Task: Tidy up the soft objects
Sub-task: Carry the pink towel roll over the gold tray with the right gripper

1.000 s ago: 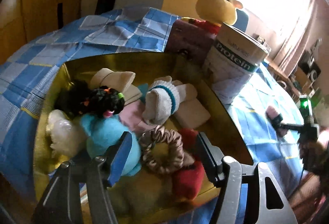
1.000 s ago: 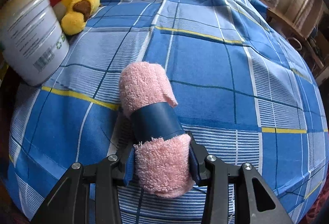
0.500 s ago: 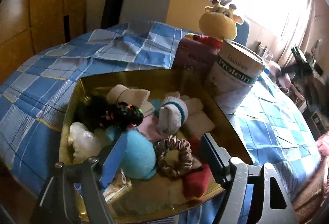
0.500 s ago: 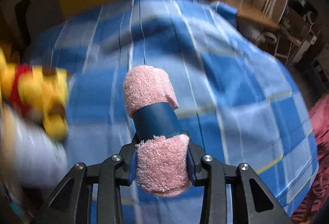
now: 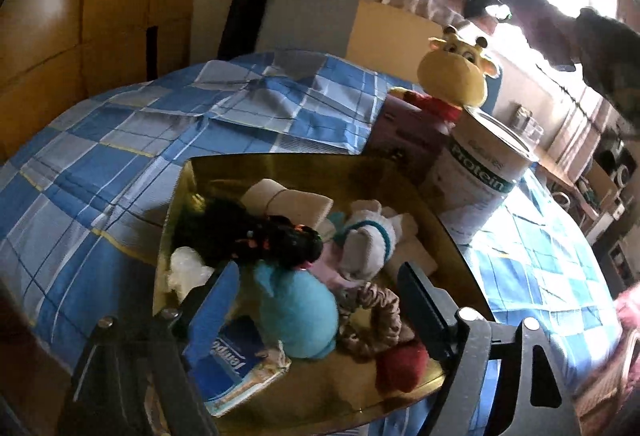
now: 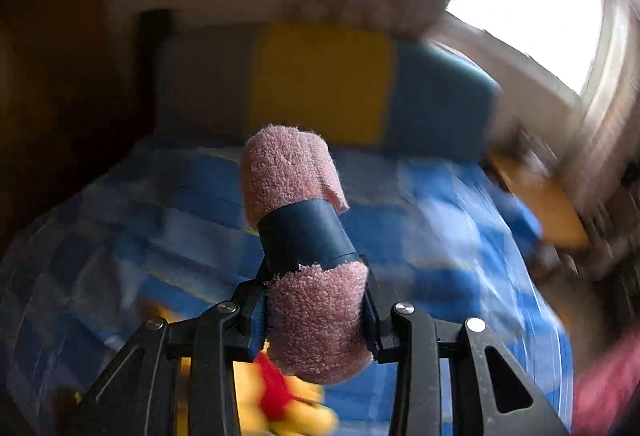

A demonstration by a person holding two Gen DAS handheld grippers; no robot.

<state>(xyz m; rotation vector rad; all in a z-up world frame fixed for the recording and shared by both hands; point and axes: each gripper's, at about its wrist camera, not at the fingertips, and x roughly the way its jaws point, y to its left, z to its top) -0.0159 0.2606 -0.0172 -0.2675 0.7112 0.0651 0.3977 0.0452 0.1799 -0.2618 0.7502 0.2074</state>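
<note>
My right gripper [image 6: 316,310] is shut on a rolled pink towel [image 6: 298,244] with a dark blue band, held high in the air above the bed. It also shows far up in the left wrist view [image 5: 486,2]. My left gripper [image 5: 320,300] is open and empty, hovering over the near part of a gold tray [image 5: 420,196]. The tray holds a light blue plush [image 5: 298,312], a brown scrunchie [image 5: 378,320], a red soft item [image 5: 400,366], a white sock with a teal stripe [image 5: 370,242], a black hair tie bundle [image 5: 276,240] and a tissue pack [image 5: 236,368].
A white protein can [image 5: 478,182] and a pink box [image 5: 404,134] stand right of the tray. A yellow plush toy [image 5: 454,76] sits behind them and shows blurred below the towel [image 6: 280,404]. The blue checked bedspread [image 5: 100,172] spreads around. A headboard [image 6: 320,84] stands behind.
My right gripper lifted the pink towel off the bedspread and swung it up and left toward the plush toy. My left gripper pulled back and rose a little above the tray.
</note>
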